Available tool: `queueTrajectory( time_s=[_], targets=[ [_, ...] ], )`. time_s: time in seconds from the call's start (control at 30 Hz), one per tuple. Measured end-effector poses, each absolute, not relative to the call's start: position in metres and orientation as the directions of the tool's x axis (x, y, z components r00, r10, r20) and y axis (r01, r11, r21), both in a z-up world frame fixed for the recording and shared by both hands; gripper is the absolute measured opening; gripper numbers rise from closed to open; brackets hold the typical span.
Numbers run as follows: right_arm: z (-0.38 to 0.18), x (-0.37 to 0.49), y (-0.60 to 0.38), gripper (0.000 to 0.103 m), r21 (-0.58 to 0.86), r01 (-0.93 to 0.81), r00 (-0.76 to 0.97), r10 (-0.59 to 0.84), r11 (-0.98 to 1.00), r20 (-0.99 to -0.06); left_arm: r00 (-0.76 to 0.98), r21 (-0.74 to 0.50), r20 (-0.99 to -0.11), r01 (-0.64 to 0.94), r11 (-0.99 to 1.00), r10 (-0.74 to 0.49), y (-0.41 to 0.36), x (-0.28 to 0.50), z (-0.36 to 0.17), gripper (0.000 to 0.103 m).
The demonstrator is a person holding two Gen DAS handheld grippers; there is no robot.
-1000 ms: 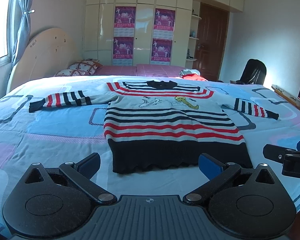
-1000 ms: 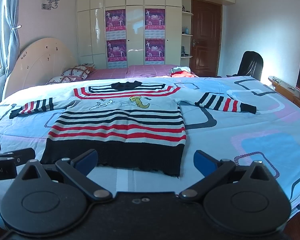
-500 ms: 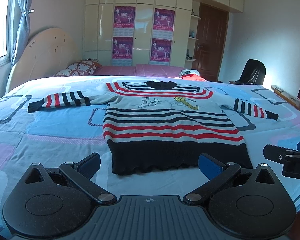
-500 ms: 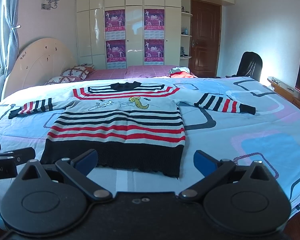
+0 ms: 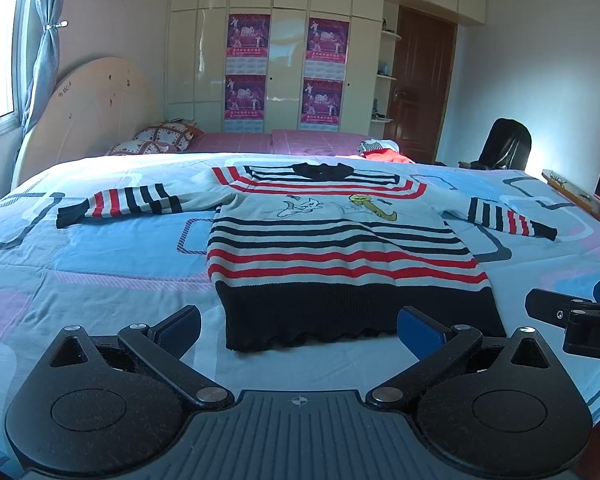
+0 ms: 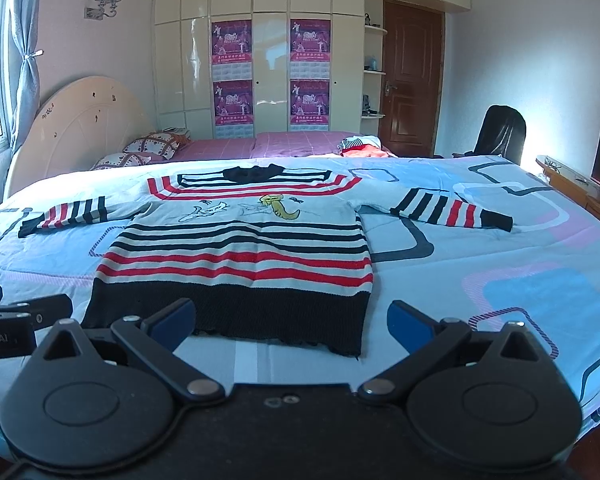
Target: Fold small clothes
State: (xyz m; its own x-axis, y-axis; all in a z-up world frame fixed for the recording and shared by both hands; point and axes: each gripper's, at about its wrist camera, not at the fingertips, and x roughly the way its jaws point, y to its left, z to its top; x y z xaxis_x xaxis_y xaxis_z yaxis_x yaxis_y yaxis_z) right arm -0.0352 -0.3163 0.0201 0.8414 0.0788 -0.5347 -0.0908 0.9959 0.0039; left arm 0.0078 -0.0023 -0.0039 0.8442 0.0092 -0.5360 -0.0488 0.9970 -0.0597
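Bedroom scene: bed (image 5: 100, 264) with blue patterned cover carries the striped sweater (image 5: 340, 248), laid flat, sleeves spread, hem nearest both tongs. Left tongs (image 5: 299, 330) and right tongs (image 6: 291, 322) are held wide, empty, just short of the hem. Judged best: sleeves folded inward first. No containers seen.

My left gripper (image 5: 298, 330) and right gripper (image 6: 290, 322) are matte black, with blue finger pads (image 5: 418, 330), silver pivot screws, round side discs and white lettering
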Motion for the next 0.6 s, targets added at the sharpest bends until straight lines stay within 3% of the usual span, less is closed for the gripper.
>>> queueTrajectory(
  time_s=[0.6],
  targets=[
    [0.0206,-0.035,-0.3127,0.102,0.001,-0.092,0.841,0.079,0.996,-0.535,0.843,-0.052,-0.537,-0.057,0.997,0.02,-0.0019,0.0093,-0.0027,0.103]
  ],
)
